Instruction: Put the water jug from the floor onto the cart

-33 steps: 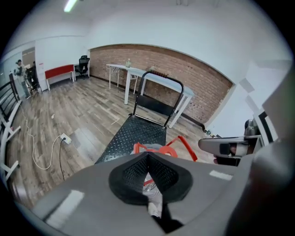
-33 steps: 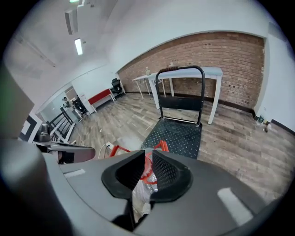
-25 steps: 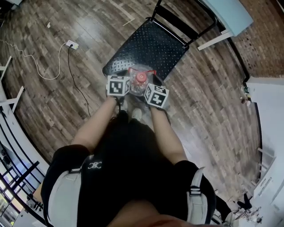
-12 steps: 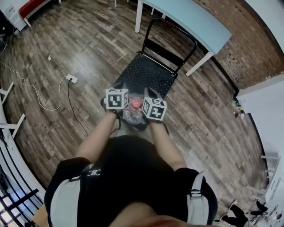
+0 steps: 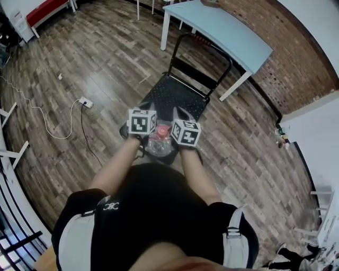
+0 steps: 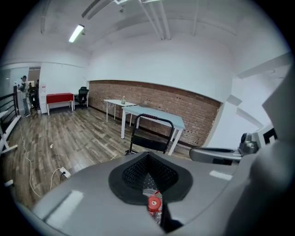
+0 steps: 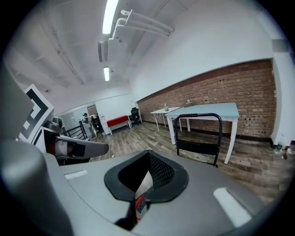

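Observation:
The water jug (image 5: 160, 142) is clear with a red cap (image 5: 161, 131) and hangs above the floor, just in front of the near edge of the black cart (image 5: 177, 94). My left gripper (image 5: 144, 108) and right gripper (image 5: 182, 113) flank its neck, each under a marker cube. In the left gripper view the jaws are closed, with the red cap (image 6: 154, 203) just below them. In the right gripper view the jaws are closed too, with a bit of the red handle (image 7: 138, 205) caught in them. The cart's black push handle (image 5: 205, 48) stands at its far end.
A light blue table (image 5: 222, 29) stands beyond the cart, next to a brick wall (image 5: 296, 58). A white power strip (image 5: 85, 101) and its cable lie on the wood floor to the left. A red bench (image 5: 46, 11) is far left; white frames line the left edge.
Both grippers have risen with the jug between them, lifting it off the floor. The head view has pulled back and up, so the cart and table show farther away.

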{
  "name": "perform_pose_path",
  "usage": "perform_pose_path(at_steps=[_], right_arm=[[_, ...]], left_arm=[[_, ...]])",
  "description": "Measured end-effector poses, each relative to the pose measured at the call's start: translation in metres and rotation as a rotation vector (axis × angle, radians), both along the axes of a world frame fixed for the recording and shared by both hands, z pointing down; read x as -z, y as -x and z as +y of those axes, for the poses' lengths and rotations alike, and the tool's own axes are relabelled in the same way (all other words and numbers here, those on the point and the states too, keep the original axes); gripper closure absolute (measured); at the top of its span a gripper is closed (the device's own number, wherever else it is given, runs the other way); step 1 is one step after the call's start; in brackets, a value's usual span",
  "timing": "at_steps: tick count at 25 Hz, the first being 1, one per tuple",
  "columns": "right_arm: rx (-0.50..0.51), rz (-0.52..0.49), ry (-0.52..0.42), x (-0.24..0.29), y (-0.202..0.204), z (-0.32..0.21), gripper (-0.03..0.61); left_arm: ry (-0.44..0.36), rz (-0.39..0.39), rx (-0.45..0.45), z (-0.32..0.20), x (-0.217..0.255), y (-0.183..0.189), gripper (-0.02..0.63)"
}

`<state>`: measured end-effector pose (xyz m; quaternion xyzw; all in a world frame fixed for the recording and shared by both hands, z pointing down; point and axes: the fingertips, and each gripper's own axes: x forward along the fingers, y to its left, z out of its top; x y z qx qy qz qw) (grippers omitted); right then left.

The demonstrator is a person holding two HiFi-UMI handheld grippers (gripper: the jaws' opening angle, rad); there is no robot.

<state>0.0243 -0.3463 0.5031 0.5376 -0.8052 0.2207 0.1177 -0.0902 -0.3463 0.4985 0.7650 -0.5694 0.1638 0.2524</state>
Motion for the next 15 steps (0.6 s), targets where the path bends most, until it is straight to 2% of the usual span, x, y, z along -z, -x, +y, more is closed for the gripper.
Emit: perform_pose_path(at_steps=[8, 15], right_arm=[[-0.022, -0.017, 0.01, -0.005, -0.003, 0.004, 0.566], [-0.025, -0.036, 0.028, -0.015, 0.004, 0.001, 0.566]], left_arm=[[-0.029, -0.05, -0.029, 0.007, -0.001, -0.003, 0.614], [-0.015, -0.047, -0.05, 0.006, -0.008, -0.002, 0.614]])
